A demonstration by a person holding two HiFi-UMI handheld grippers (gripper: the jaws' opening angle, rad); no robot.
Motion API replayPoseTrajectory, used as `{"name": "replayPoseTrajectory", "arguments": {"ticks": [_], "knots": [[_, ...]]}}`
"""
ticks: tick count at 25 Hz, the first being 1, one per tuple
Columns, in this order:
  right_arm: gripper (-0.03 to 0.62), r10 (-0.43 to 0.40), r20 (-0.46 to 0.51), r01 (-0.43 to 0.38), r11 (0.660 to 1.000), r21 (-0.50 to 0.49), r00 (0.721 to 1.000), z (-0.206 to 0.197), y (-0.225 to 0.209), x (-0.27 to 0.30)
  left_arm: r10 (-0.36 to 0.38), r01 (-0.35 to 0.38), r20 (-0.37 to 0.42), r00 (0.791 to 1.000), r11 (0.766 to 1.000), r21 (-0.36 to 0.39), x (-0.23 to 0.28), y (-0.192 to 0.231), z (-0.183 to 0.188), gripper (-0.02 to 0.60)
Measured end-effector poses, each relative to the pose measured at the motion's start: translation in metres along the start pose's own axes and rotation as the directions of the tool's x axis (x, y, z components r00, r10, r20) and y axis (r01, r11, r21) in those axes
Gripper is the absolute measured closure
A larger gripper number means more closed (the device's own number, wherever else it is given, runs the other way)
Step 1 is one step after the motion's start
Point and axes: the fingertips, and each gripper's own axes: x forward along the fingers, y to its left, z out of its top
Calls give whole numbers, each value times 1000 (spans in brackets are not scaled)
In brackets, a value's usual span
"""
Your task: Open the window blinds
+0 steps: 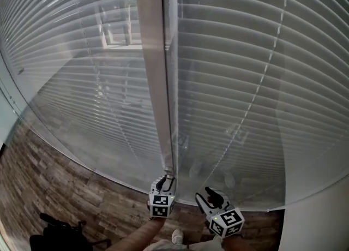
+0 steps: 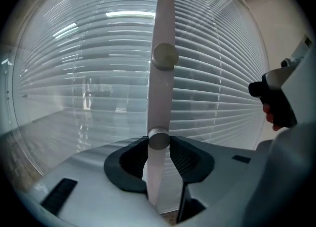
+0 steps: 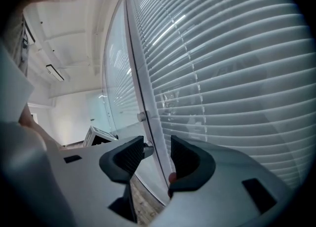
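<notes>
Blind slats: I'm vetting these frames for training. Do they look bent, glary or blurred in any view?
Head view: the slats bow in wide arcs from lens distortion, with a bright window-shaped patch upper left. Left gripper view: slats curve, glare streaks upper left, dark corners. Right gripper view: slats curve strongly yet stay sharp; the room at left washes out.

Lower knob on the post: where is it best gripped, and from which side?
Grip the lower knob by its curved rim, one pad on each side, coming straight at its flat face: it is a short cylinder standing out from the post. The left tongs hold it so.
</notes>
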Motion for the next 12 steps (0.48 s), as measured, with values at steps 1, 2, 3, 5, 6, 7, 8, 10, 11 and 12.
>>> {"name": "replayPoseTrajectory", "arguments": {"ticks": [1,2,3,5,6,7,8,10,11,12], "knots": [[421,-4,1,4,1000,-1,1000,1,-1,-2,1,-1,0,1000,1000,-1,-1,-1,2,431],[421,-9,3,9,1000,-1,1000,2,-2,-4,2,-2,1,1000,1000,-3,-1,-1,3,433],[421,-13,5,13,1000,-2,1000,4,-4,-7,2,-2,2,1000,1000,-5,-2,-2,4,434],[421,-22,9,22,1000,-3,1000,8,-5,-12,-3,3,3,1000,1000,-16,-3,-3,9,437],[421,-26,10,26,1000,-4,1000,12,-5,-14,-6,6,3,1000,1000,-25,-5,-3,13,439],[421,-28,11,28,1000,-5,1000,17,-5,-16,-9,9,3,1000,999,-34,-6,-3,18,440],[422,-29,12,29,1000,-6,999,20,-5,-18,-12,13,2,1000,999,-42,-8,-4,22,441],[421,-31,13,32,999,-6,999,24,-4,-21,-22,22,-2,1000,998,-61,-9,-4,26,442],[421,-32,13,32,999,-5,999,24,-4,-22,-26,26,-4,1000,997,-71,-9,-5,25,443],[422,-33,13,33,999,-6,999,23,-4,-23,-30,29,-5,1000,996,-81,-9,-5,25,443]]}}
